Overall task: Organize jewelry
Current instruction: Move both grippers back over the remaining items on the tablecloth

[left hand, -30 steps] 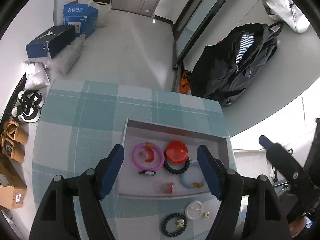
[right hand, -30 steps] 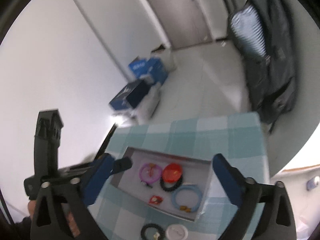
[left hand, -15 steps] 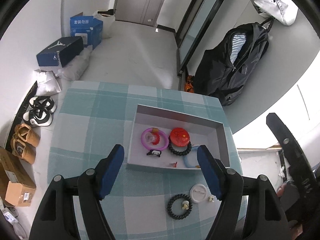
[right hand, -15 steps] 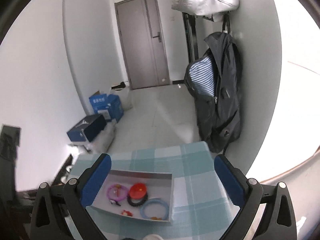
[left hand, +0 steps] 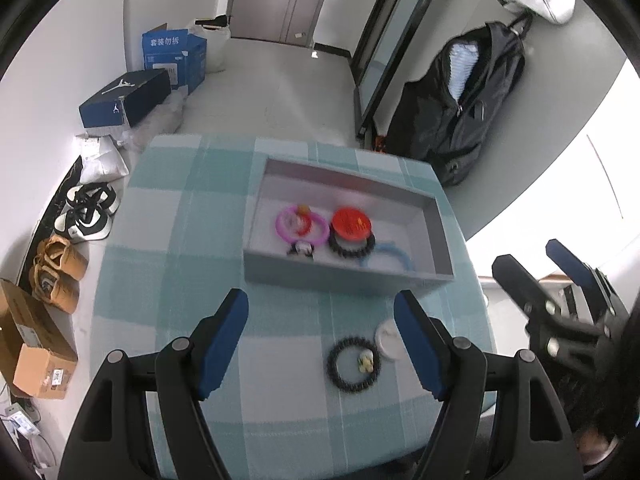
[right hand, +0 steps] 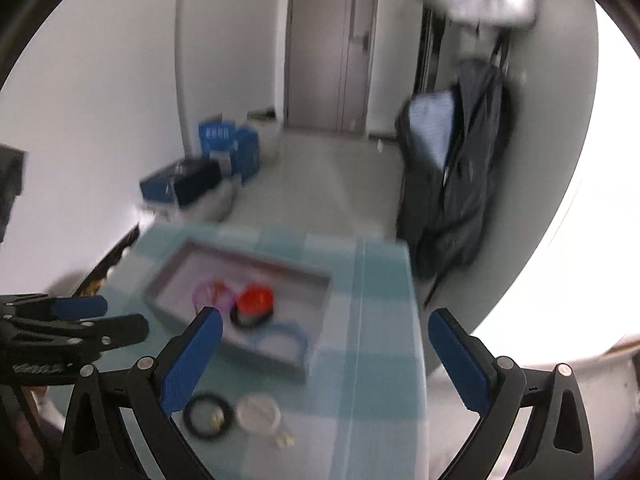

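In the left wrist view, the left gripper (left hand: 322,340) was seen above a table covered in a teal and white checked cloth (left hand: 168,248), its blue-padded fingers (left hand: 224,336) spread well apart with nothing between them. A shallow grey rectangular tray (left hand: 438,236) was seen further along the table, holding a pink plastic ring bracelet (left hand: 302,225), a round red disc (left hand: 351,223) resting on a black beaded bracelet (left hand: 352,245), and a pale blue bracelet (left hand: 386,254) partly hidden by the near wall. Outside the tray, on the cloth just beside the gripper's right finger, a second black beaded bracelet (left hand: 354,364) was seen lying flat with a small yellowish charm (left hand: 366,362) inside its loop, and a small round white lid-like piece (left hand: 390,338) touching or nearly touching it. The right gripper (left hand: 560,280) was seen off the table's right edge.

In the right wrist view, which was blurred, the right gripper (right hand: 324,356) was seen with its fingers wide apart and empty. The loose black bracelet (right hand: 209,416) and the white piece (right hand: 258,414) were seen low between them, with tiny pale bits (right hand: 284,438) close by.

The loose bracelet was judged light, floppy and likely elastic; it would best be pinched across one side of its bead strand, clear of the charm. The charm was judged tiny and easily flicked away.
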Action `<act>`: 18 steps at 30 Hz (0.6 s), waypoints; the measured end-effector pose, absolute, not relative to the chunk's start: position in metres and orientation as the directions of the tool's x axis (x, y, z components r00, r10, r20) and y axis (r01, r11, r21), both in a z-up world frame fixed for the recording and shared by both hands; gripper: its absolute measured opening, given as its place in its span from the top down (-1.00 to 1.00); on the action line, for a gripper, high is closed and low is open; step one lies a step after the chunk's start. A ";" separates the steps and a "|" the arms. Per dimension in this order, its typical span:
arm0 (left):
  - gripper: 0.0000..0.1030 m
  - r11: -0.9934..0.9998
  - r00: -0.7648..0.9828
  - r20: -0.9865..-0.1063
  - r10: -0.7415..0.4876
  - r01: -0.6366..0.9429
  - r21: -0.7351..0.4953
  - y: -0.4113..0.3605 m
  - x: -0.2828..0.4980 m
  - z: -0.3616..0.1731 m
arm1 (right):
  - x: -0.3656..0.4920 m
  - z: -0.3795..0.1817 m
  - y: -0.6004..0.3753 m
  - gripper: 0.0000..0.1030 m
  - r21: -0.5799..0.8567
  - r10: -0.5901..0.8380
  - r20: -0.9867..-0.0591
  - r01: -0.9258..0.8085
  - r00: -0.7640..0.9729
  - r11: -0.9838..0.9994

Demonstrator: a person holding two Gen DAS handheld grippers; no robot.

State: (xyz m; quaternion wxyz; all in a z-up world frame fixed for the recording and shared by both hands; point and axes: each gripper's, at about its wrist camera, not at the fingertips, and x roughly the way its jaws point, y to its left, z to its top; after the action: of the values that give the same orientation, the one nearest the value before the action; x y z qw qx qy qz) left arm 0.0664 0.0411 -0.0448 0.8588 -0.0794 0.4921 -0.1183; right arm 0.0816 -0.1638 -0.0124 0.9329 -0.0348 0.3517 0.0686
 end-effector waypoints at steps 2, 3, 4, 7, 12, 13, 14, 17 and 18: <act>-0.39 0.963 0.482 -0.834 -0.269 0.131 -0.234 0.037 0.060 -0.048 | 0.081 -0.018 -0.176 -1.00 0.044 0.138 -0.685 -0.148 0.715 0.988; -0.39 0.964 0.485 -0.833 -0.266 0.137 -0.228 0.035 0.056 -0.049 | 0.079 -0.021 -0.183 -1.00 0.083 0.163 -0.697 -0.147 0.698 0.986; -0.39 0.965 0.489 -0.832 -0.261 0.141 -0.220 0.034 0.053 -0.050 | 0.080 -0.025 -0.189 -1.00 0.123 0.192 -0.713 -0.149 0.675 0.981; -0.39 0.969 0.487 -0.838 -0.246 0.150 -0.197 0.030 0.045 -0.055 | 0.076 -0.036 -0.199 -1.00 0.202 0.259 -0.744 -0.162 0.616 0.966; -0.39 0.971 0.448 -0.864 -0.229 0.169 -0.170 0.023 0.037 -0.071 | 0.070 -0.056 -0.197 -0.98 0.184 0.259 -0.792 -0.188 0.553 0.965; -0.39 0.971 0.439 -0.870 -0.223 0.176 -0.159 0.021 0.036 -0.074 | 0.068 -0.061 -0.196 -0.98 0.175 0.253 -0.800 -0.193 0.544 0.966; -0.39 0.972 0.436 -0.874 -0.213 0.181 -0.147 0.020 0.035 -0.076 | 0.068 -0.066 -0.196 -0.98 0.167 0.247 -0.807 -0.193 0.537 0.967; -0.39 0.974 0.419 -0.885 -0.202 0.181 -0.137 0.021 0.031 -0.084 | 0.065 -0.077 -0.194 -0.94 0.162 0.251 -0.824 -0.213 0.508 0.963; -0.39 0.974 0.413 -0.888 -0.203 0.176 -0.141 0.022 0.031 -0.086 | 0.064 -0.082 -0.193 -0.88 0.164 0.257 -0.830 -0.223 0.494 0.961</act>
State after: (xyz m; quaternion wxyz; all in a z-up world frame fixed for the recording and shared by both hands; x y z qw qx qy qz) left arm 0.0306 0.0215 -0.0861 0.8405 -0.0130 0.5298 -0.1127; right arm 0.0637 -0.1930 -0.0816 0.8642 0.0174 0.4832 0.1390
